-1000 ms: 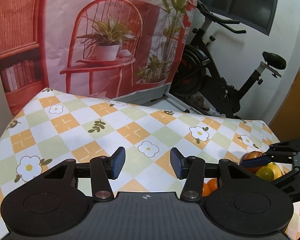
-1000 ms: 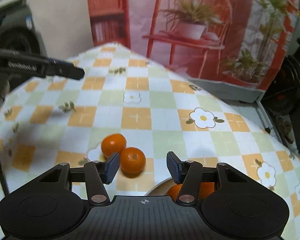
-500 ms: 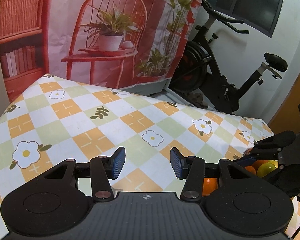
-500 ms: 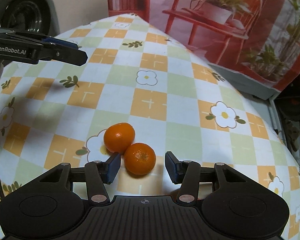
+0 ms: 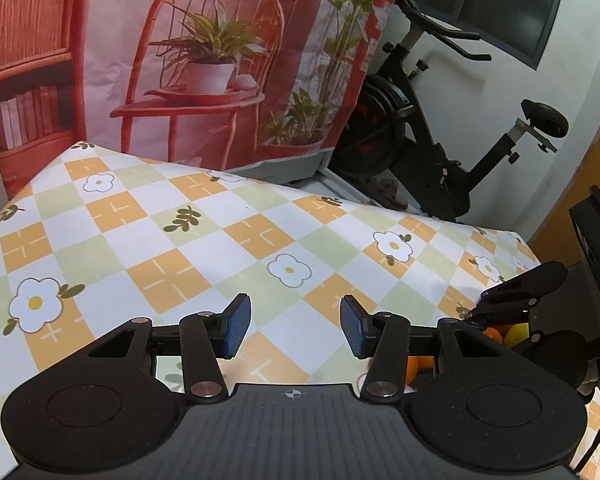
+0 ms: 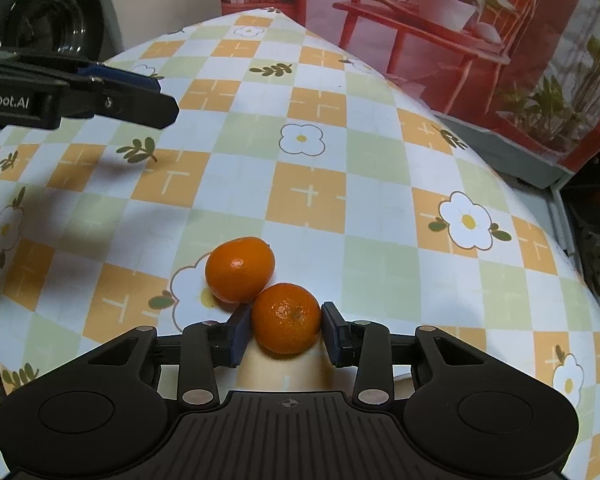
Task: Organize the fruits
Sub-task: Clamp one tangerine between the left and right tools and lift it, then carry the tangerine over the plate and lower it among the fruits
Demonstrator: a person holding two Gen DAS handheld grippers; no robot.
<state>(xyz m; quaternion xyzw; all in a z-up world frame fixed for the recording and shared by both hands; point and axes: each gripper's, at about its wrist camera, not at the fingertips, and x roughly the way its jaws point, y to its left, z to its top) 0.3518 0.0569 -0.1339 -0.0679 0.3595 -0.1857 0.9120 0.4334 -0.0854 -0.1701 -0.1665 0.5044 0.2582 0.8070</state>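
Your right gripper (image 6: pixel 286 330) is pinching the near tangerine (image 6: pixel 286 323), which is touching the far tangerine (image 6: pixel 240 269); your left gripper (image 5: pixel 295 326) is hovering, jaws spread, over the tablecloth (image 5: pixel 220 248).

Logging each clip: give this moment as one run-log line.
right tool: closing around near orange, contact unclear | far orange: touching it, on tablecloth | left tool: open, empty

A home room — exercise bike (image 5: pixel 440 136) beside floral tablecloth (image 5: pixel 220 248).
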